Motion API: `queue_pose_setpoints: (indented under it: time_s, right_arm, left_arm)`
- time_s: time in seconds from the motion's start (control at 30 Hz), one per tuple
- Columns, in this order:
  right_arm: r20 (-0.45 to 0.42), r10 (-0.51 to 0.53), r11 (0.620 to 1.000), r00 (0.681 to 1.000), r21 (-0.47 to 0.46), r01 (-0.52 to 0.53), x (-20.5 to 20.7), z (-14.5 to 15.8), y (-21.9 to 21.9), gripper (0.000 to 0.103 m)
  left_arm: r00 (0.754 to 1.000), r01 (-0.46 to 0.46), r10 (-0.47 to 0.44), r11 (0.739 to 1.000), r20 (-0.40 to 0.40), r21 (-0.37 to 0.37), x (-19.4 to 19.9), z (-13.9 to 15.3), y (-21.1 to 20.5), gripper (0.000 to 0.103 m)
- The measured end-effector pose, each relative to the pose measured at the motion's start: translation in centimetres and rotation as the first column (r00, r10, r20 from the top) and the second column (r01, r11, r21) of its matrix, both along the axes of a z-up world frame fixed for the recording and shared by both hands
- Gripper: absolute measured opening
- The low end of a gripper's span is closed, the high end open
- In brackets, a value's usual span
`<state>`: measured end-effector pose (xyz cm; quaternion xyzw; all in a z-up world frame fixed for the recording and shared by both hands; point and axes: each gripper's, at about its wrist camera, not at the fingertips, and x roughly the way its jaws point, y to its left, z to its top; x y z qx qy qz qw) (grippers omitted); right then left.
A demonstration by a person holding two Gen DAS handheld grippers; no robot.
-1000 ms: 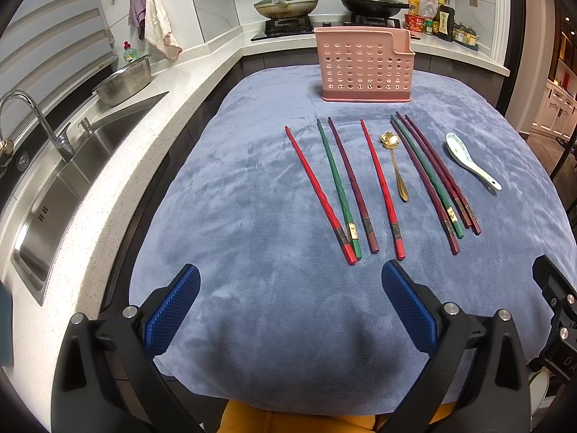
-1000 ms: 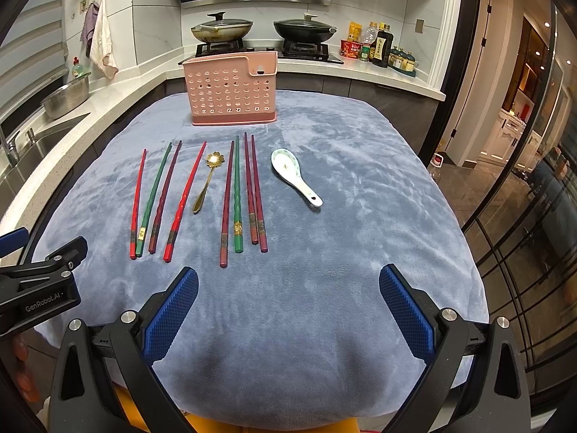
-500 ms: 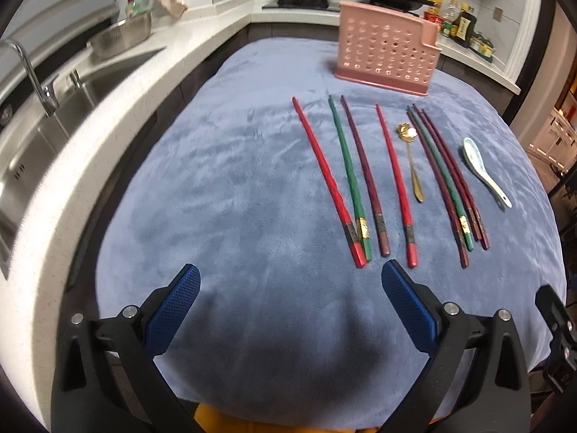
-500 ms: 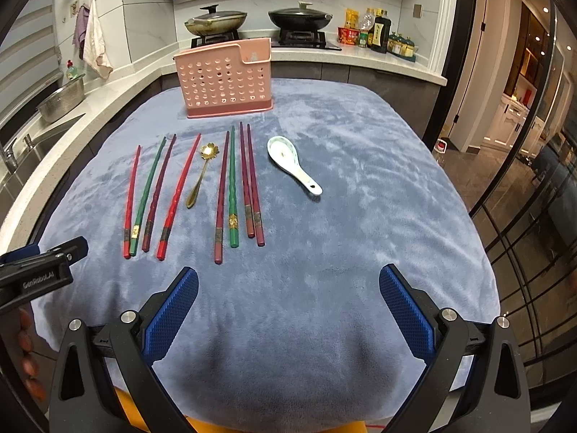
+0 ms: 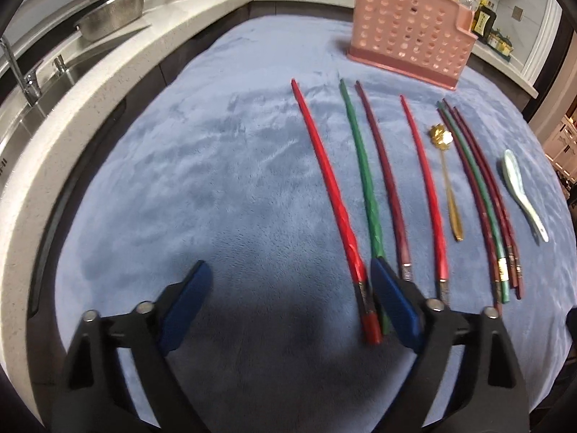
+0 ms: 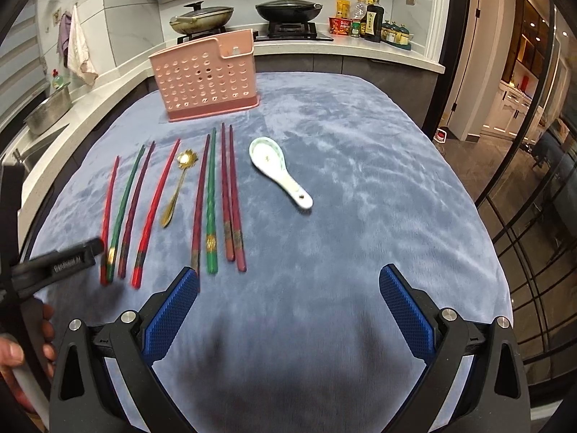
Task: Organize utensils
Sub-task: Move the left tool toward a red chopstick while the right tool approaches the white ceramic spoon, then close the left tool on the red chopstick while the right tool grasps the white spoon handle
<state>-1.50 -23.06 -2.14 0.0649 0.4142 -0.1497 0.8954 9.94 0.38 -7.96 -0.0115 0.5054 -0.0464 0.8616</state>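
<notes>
Zero utensils stowed so far; sorting barely begun.

Eight chopsticks [image 6: 211,202], gold spoon [image 6: 178,184] and ceramic spoon [image 6: 277,169] all flat on the blue-covered table [image 6: 360,187], well short of the pink utensil basket [image 6: 205,75], seemingly empty. Left tongs [image 5: 288,303] apart, just been narrowing, astride the near end of the leftmost red chopstick [image 5: 324,166], not yet pinching. Right tongs [image 6: 286,310] wide apart, clamping nothing.
</notes>
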Motion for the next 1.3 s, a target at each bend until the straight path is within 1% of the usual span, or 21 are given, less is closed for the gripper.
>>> queue_pose_setpoints:
  time_s: [0.1, 0.17, 0.3, 0.37, 0.53, 0.67, 0.73, 0.8, 0.87, 0.9, 0.97, 1.0, 1.03, 1.07, 1.1, 1.13, 1.23, 1.3]
  right_arm:
    - [0.013, 0.001, 1.0, 1.0, -0.008, -0.001, 1.8, 0.1, -1.0, 0.096]
    - [0.024, -0.007, 1.0, 1.0, -0.004, 0.008, 3.2, 0.2, -2.0, 0.096]
    - [0.029, 0.003, 0.999, 1.0, 0.044, -0.004, 6.3, -0.2, -3.7, 0.096]
    - [0.02, 0.011, 0.998, 1.0, 0.064, -0.012, 7.8, -0.8, -4.1, 0.092]
    - [-0.006, 0.038, 0.989, 0.999, 0.144, -0.037, 10.6, -2.8, -5.2, 0.075]
    - [-0.027, 0.04, 0.984, 0.999, 0.176, -0.034, 11.4, -4.1, -5.7, 0.062]
    - [-0.045, 0.044, 0.978, 0.998, 0.205, -0.034, 11.5, -4.9, -6.0, 0.047]
    - [-0.043, 0.043, 0.978, 0.998, 0.208, -0.033, 11.2, -5.1, -6.0, 0.041]
    - [-0.04, 0.046, 0.979, 0.998, 0.201, -0.037, 10.9, -5.2, -5.9, 0.033]
    - [-0.039, 0.048, 0.978, 0.998, 0.203, -0.039, 10.7, -5.2, -5.9, 0.029]
    - [-0.032, 0.052, 0.974, 0.998, 0.221, -0.043, 10.4, -5.2, -6.1, 0.024]
    - [-0.028, 0.055, 0.972, 0.998, 0.232, -0.047, 10.2, -5.2, -6.1, 0.021]
    - [-0.027, 0.059, 0.97, 0.998, 0.237, -0.051, 10.1, -5.1, -6.1, 0.018]
    - [-0.026, 0.062, 0.969, 0.998, 0.24, -0.054, 9.8, -5.0, -6.0, 0.017]
    - [-0.024, 0.064, 0.968, 0.998, 0.244, -0.056, 9.7, -4.9, -5.9, 0.015]
    - [-0.02, 0.067, 0.967, 0.998, 0.248, -0.06, 9.4, -4.6, -5.8, 0.013]
    - [-0.008, 0.071, 0.971, 0.997, 0.229, -0.067, 8.4, -3.6, -5.4, 0.013]
    - [0.006, 0.076, 0.973, 0.997, 0.218, -0.075, 7.7, -2.7, -5.2, 0.013]
  left_arm:
    - [1.0, 0.004, -0.004, 1.0, 0.013, -0.012, -0.1, -0.1, 0.2, 0.082]
    - [0.999, 0.021, -0.02, 1.0, 0.027, -0.012, -0.2, 0.0, 0.0, 0.079]
    - [0.999, 0.049, -0.049, 0.999, 0.014, -0.015, -0.7, -0.1, 0.2, 0.073]
    - [0.998, 0.061, -0.061, 0.998, 0.01, -0.003, -1.0, -0.2, 0.3, 0.07]
    - [0.998, 0.063, -0.063, 0.998, -0.001, -0.011, -1.1, -0.2, 1.0, 0.067]
    - [0.998, 0.064, -0.064, 0.998, -0.003, -0.005, -1.1, -0.2, 0.9, 0.066]
    - [0.998, 0.064, -0.064, 0.998, -0.003, -0.002, -1.1, -0.2, 0.8, 0.064]
    - [0.997, 0.076, -0.076, 0.997, 0.0, -0.001, -1.3, 0.0, 0.6, 0.058]
    - [0.996, 0.094, -0.094, 0.996, 0.003, -0.002, -1.5, 0.1, 0.4, 0.047]
    - [0.995, 0.102, -0.102, 0.995, 0.004, -0.006, -1.6, 0.2, 0.3, 0.044]
    - [0.993, 0.12, -0.12, 0.993, 0.006, -0.017, -1.7, 0.4, 0.1, 0.031]
    - [0.992, 0.128, -0.128, 0.992, 0.008, -0.022, -1.8, 0.5, 0.0, 0.028]
    - [0.991, 0.134, -0.134, 0.991, 0.01, -0.029, -1.8, 0.5, -0.1, 0.02]
    - [0.99, 0.141, -0.141, 0.989, 0.008, -0.039, -1.9, 0.6, -0.1, 0.014]
    - [0.99, 0.143, -0.143, 0.989, 0.007, -0.044, -1.9, 0.6, 0.0, 0.012]
    - [0.989, 0.145, -0.145, 0.988, 0.006, -0.051, -2.0, 0.7, 0.1, 0.008]
    - [0.99, 0.141, -0.14, 0.988, 0.016, -0.07, -2.3, 1.5, 0.5, 0.008]
    - [0.99, 0.141, -0.139, 0.988, 0.04, -0.064, -2.8, 2.5, 0.7, 0.008]
